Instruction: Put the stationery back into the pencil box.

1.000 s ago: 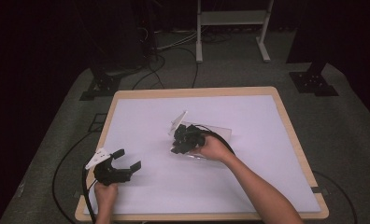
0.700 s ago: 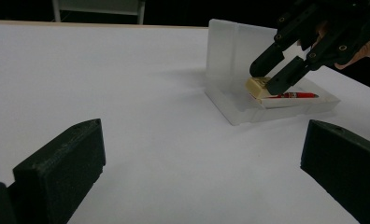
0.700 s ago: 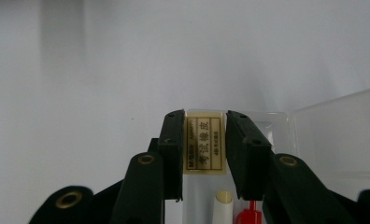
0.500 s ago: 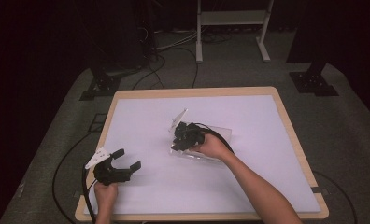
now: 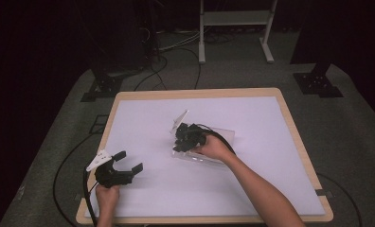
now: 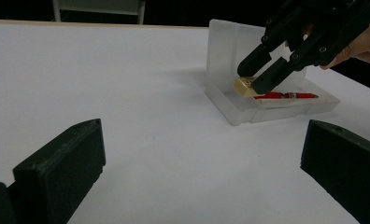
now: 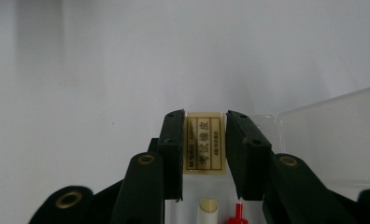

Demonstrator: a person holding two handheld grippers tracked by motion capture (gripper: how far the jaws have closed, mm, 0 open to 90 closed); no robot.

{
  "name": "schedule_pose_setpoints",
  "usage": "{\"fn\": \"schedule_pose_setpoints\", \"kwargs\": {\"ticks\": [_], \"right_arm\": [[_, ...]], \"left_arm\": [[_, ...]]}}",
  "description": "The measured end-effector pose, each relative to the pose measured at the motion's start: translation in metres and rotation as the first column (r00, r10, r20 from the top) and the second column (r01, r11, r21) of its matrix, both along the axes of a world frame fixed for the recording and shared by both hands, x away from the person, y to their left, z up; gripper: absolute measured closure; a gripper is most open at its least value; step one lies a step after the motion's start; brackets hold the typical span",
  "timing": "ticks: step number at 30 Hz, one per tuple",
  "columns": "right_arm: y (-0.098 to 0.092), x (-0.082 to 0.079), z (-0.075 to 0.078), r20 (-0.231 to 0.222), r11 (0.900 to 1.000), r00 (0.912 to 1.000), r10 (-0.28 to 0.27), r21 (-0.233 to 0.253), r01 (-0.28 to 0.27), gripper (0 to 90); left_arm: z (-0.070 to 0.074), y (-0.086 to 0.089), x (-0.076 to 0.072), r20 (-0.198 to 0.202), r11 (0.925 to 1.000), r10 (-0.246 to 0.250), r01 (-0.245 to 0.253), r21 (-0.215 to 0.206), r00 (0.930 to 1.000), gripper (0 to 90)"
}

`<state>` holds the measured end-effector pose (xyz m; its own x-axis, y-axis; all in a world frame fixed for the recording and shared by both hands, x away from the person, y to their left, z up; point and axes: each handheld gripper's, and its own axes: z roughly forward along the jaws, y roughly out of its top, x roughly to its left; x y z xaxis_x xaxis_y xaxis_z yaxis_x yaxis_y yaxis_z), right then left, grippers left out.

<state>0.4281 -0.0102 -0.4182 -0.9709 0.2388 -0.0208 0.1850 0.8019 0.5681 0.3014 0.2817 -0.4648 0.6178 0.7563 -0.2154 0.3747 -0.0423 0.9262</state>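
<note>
Right gripper (image 7: 204,154): my jaws are clamped on the two sides of the eraser (image 7: 202,143), at the near-left end of the open clear case (image 6: 230,100). Grasp looks made; whether it's lifted off the case floor I cannot tell. Red pen (image 6: 286,95) lies in the case beside it. Left gripper (image 6: 197,179) idles, jaws wide, well short of the case on the counter (image 6: 127,93).

The right gripper (image 7: 204,154) hides the eraser's (image 7: 203,144) sides; its print is unreadable.

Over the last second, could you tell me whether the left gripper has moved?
No. The left gripper stays near the wooden-edged white table's front-left corner.
</note>
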Motion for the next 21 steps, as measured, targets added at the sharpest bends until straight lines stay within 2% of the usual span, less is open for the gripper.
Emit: {"fn": "schedule_pose_setpoints", "kwargs": {"ticks": [21], "right_arm": [[0.001,0.009,-0.011,-0.030,0.999,0.9991,-0.030,-0.023,0.029,67.5]], "left_arm": [[0.000,0.001,0.000,-0.004,1.0000,-0.001,0.001,-0.002,1.0000,0.0]]}}
